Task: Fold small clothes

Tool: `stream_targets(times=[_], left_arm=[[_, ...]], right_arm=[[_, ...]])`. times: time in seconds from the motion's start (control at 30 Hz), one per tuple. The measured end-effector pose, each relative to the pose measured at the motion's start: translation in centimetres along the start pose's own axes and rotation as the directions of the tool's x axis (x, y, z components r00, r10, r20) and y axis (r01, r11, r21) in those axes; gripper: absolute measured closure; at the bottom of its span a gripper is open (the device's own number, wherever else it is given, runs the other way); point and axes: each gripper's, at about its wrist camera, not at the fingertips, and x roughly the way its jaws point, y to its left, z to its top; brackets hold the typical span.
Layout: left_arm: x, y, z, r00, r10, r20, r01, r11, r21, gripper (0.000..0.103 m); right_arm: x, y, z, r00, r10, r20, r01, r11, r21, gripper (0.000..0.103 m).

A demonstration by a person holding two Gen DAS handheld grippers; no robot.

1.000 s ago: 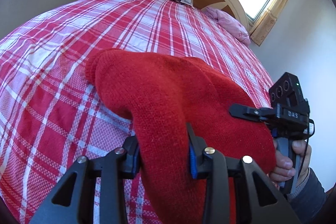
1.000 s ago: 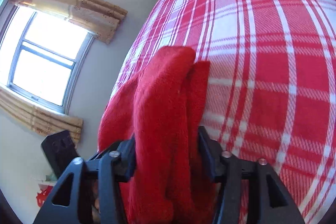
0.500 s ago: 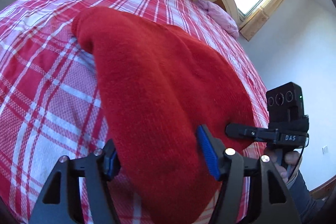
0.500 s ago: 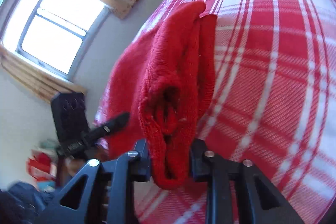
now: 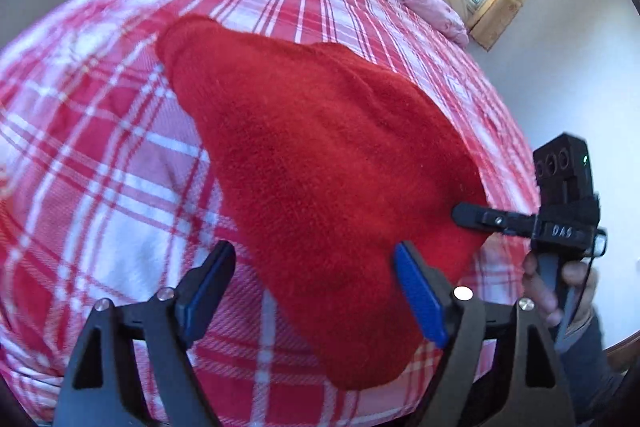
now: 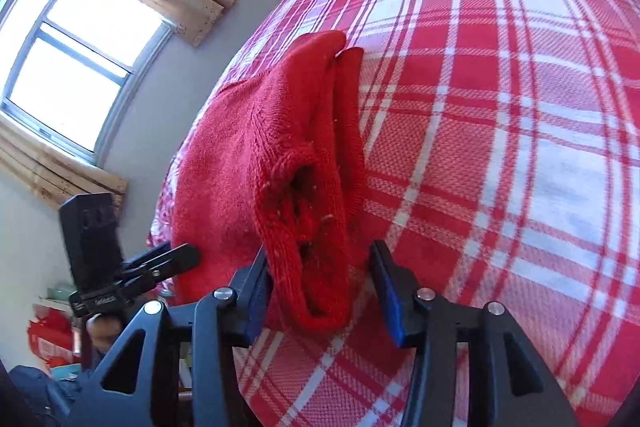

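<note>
Red knit garment (image 5: 320,163) lies folded on the plaid bedspread (image 5: 100,187), cuff at 6 o'clock. Left gripper (image 5: 316,287) and right gripper (image 6: 320,287) straddle it, jaws opening, pads clear. Risk: a pad snagging knit on withdrawal, undoing the fold.

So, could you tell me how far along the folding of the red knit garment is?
Done: the red knit garment lies doubled over on the plaid bedspread. In hand: nothing; the left gripper and right gripper are both opening, pads clear of the knit between them. Left: withdrawing, perhaps another fold.
</note>
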Motion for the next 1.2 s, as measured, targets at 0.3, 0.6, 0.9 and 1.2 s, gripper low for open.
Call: stream_targets(times=[0.3,0.6,0.9,1.2], left_arm=[[-1.3,-1.4,-1.1,0.989,0.127,0.075,-0.137,0.981,0.14,0.007],[-5.3,-4.0,-0.4,0.964,0.153,0.218,-0.202,0.954,0.221,0.007],[-11.1,-6.1,0.4,0.875,0.165,0.455,-0.3,0.923,0.242,0.002],[-14.0,-6.5,0.7,0.838,0.14,0.527,-0.292,0.931,0.217,0.0]], right_arm=[[-3.6,-0.7,-2.9,0.989,-0.088,0.117,0.087,0.996,0.006,0.053],[-10.2,6.9,-5.5,0.907,-0.262,0.329,0.313,0.943,-0.111,0.043],[-15.4,16.0,-9.1,0.693,-0.307,0.652,0.554,0.806,-0.209,0.04],[-17.3,20.4,-11.4,0.596,-0.272,0.756,0.628,0.745,-0.226,0.032]])
